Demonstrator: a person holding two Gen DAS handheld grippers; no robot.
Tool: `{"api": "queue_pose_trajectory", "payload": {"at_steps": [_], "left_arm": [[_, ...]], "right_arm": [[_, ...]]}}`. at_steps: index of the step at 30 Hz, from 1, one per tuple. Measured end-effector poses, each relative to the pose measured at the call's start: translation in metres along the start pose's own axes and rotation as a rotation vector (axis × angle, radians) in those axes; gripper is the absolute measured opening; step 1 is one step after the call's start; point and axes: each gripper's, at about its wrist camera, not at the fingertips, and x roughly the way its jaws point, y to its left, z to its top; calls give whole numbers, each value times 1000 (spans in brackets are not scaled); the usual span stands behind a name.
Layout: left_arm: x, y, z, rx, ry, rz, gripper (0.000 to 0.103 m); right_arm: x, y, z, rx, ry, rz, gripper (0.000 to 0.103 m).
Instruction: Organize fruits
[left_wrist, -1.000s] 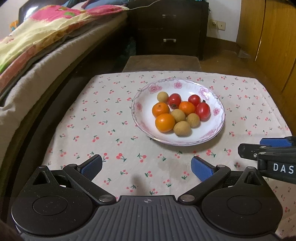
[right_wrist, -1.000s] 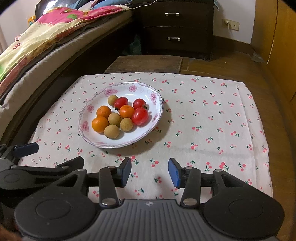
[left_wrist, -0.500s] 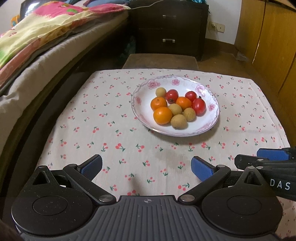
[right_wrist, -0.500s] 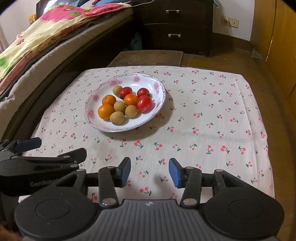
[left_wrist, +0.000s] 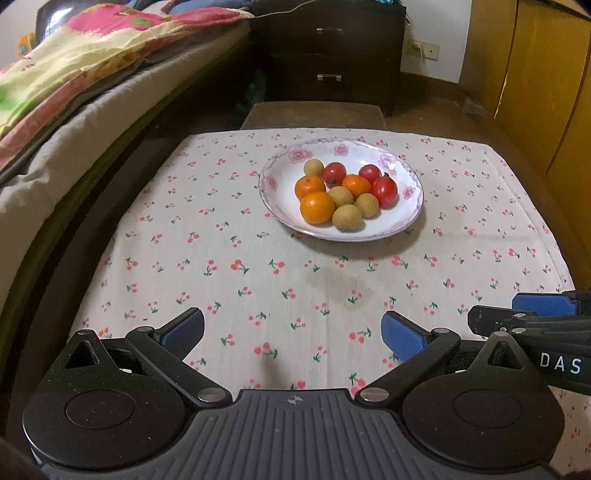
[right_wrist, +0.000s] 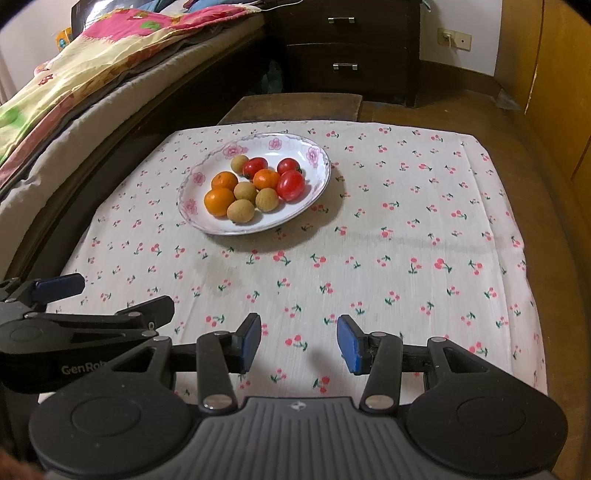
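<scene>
Left wrist view: the left gripper (left_wrist: 291, 328) stands wide open with nothing between its blue pads. The right gripper (right_wrist: 299, 341) is open more narrowly, also empty. The fruits (left_wrist: 343, 195) lie in the flowered bowl (left_wrist: 413, 221) on the cherry-print cloth (left_wrist: 221, 258), well ahead of both.

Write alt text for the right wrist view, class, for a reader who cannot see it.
A flowered plate of oranges, red tomatoes and tan longans sits on a cherry-print cloth. The right gripper hovers open and empty nearer the camera; the left gripper shows at left.
</scene>
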Motion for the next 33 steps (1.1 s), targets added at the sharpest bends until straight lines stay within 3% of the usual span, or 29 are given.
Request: {"api": "queue_pose_trajectory", "payload": {"at_steps": [7, 33], "left_arm": [[-7, 2, -9, -11, 6, -20, 103], [-25, 0, -27, 14, -4, 19, 103]], "right_arm": [[-8, 2, -10, 3, 1, 5, 46], [-25, 11, -28, 2, 5, 28, 46]]}}
